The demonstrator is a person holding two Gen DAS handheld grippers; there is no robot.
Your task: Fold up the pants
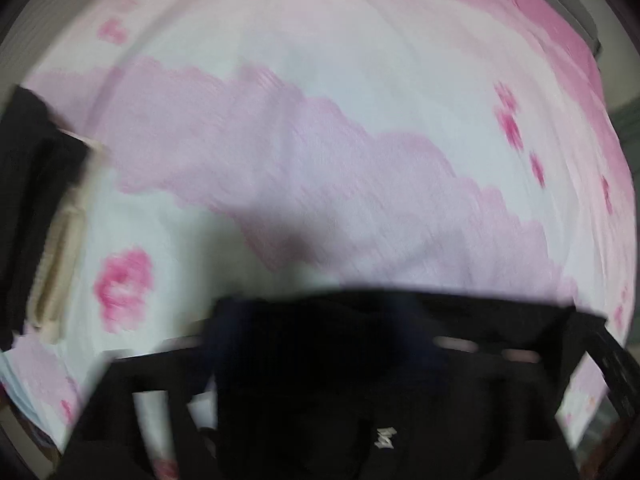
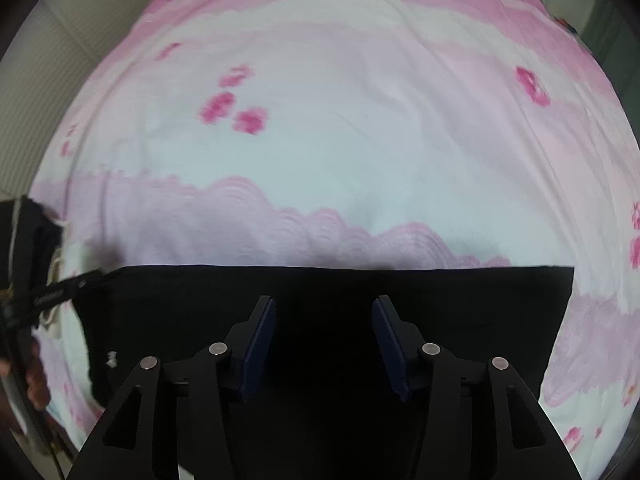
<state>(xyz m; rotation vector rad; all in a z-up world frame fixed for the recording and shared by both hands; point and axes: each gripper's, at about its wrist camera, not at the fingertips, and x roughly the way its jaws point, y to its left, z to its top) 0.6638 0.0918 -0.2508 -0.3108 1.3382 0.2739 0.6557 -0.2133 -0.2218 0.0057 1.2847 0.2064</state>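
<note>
The black pants (image 2: 320, 300) lie flat across the lower frame on the pink sheet (image 2: 340, 140), a straight folded edge uppermost, so the right gripper (image 2: 323, 344) hovers part-open and empty, while the blurred left gripper (image 1: 360, 380) apparently stands wide.

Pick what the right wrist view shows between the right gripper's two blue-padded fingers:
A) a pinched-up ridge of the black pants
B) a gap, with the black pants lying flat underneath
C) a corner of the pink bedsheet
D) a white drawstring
B: the right gripper has its blue pads standing apart with nothing pinched between them, and the black pants lie flat on the pink floral bedsheet under it.
</note>
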